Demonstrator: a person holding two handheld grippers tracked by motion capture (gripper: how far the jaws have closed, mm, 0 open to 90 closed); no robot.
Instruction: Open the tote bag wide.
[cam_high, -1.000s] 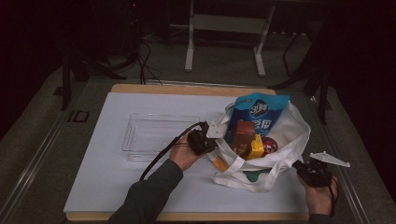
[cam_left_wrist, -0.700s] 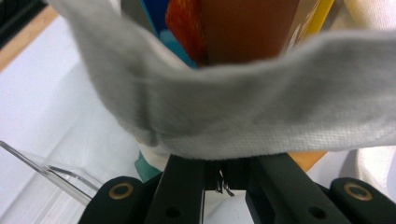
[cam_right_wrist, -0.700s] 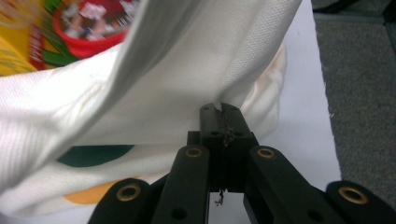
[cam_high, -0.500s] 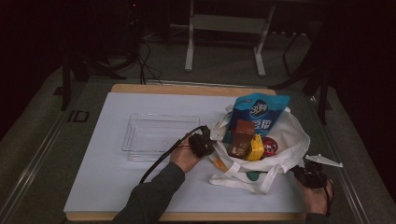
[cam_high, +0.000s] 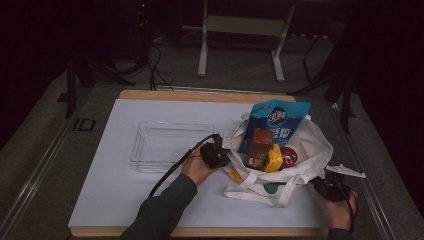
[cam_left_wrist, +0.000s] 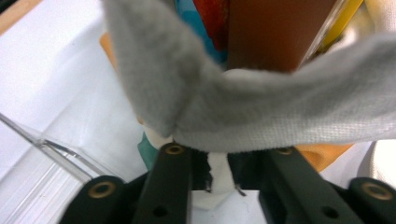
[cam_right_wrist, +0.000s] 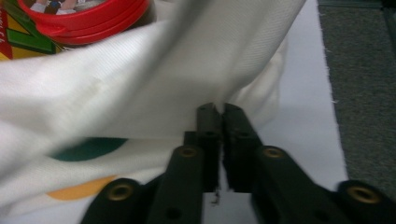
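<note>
A white tote bag (cam_high: 312, 150) lies open on the white table cover, right of centre. In it are a blue snack pouch (cam_high: 277, 122), a brown box (cam_high: 259, 147), a yellow box (cam_high: 273, 157) and a red-lidded jar (cam_high: 288, 156). My left gripper (cam_high: 223, 146) is at the bag's left rim, shut on a fold of the bag's fabric (cam_left_wrist: 261, 107); a white strip sits between its jaws (cam_left_wrist: 219, 156). At the bag's near right corner my right gripper (cam_high: 317, 181) is shut, its tips pinching the bag's cloth (cam_right_wrist: 187, 84) (cam_right_wrist: 217, 108). The jar's red lid (cam_right_wrist: 88, 18) shows just above.
A clear plastic tray (cam_high: 167, 145) stands empty to the left of the bag, close to my left hand. The table's wooden edge (cam_high: 200, 95) runs along the back. Grey floor (cam_high: 395, 200) lies off the right side, near my right hand.
My right gripper has shifted slightly left and towards me at the bag's corner, and the bag's near folds and straps have changed shape. The left gripper has hardly moved.
</note>
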